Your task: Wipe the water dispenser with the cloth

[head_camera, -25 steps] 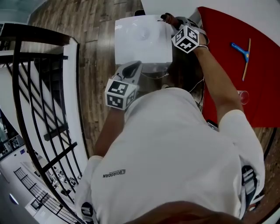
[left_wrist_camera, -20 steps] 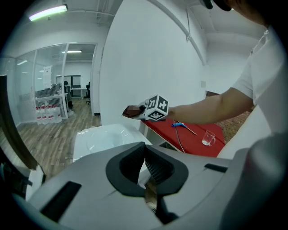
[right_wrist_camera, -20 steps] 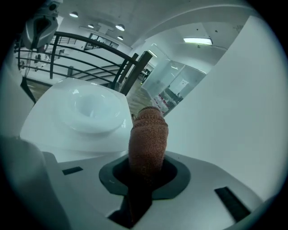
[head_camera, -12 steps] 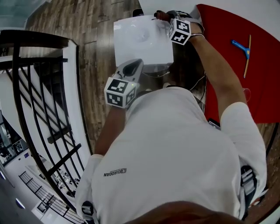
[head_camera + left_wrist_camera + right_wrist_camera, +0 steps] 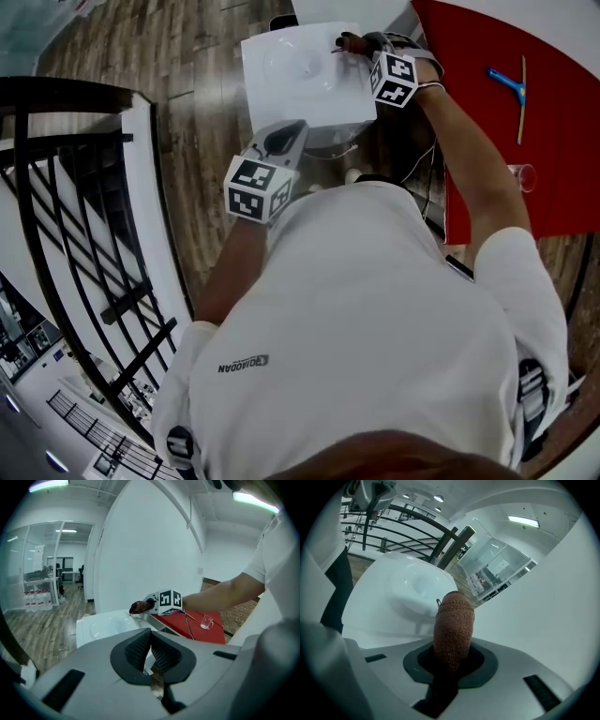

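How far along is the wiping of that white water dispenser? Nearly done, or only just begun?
Done: the cloth is picked up and clamped in the right gripper. In hand: its tip is at the far right corner of the water dispenser top, though contact is unclear. The left gripper is shut and empty near the front. Left: hard to say, since the white top shows no dirt or wipe marks.

An office — glass-walled rooms (image 5: pixel 49 562), desk chairs (image 5: pixel 82 572), strip lights (image 5: pixel 47 485)
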